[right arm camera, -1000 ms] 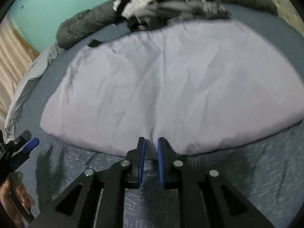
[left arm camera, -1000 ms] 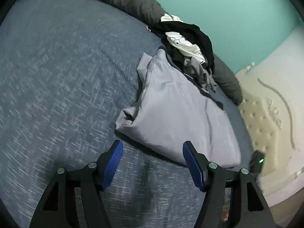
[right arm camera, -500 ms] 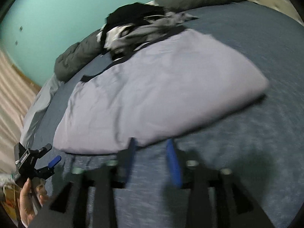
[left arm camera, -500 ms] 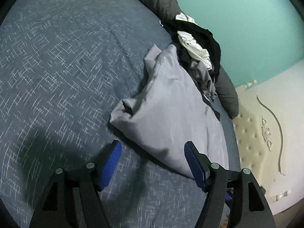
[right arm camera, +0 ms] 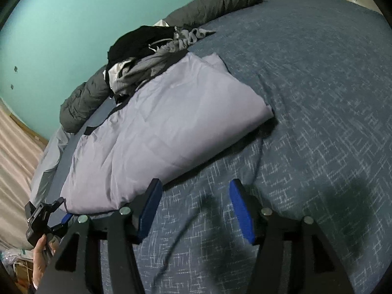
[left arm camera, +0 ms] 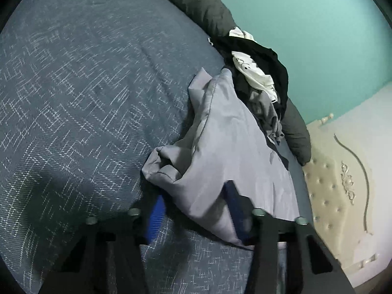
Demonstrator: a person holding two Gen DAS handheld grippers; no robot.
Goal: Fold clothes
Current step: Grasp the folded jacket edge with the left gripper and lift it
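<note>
- While the left tool [left arm camera: 196, 210] stands released, its blue fingers [left arm camera: 155, 216] straddle the near corner of the folded lavender garment [left arm camera: 230, 152], which lies between them on the bed [left arm camera: 80, 93].
- Behind the garment, touching its far edge, sits a pile of black, white and grey clothes [left arm camera: 259, 73], with a dark grey bolster [left arm camera: 203, 7] along the teal wall [left arm camera: 318, 24].
- Over the bedspread, the right tool [right arm camera: 196, 208] is also released and empty, its left finger just beside the garment's near edge.

Left gripper's fingers [left arm camera: 156, 214] motion-blurred, cloth-covered.
</note>
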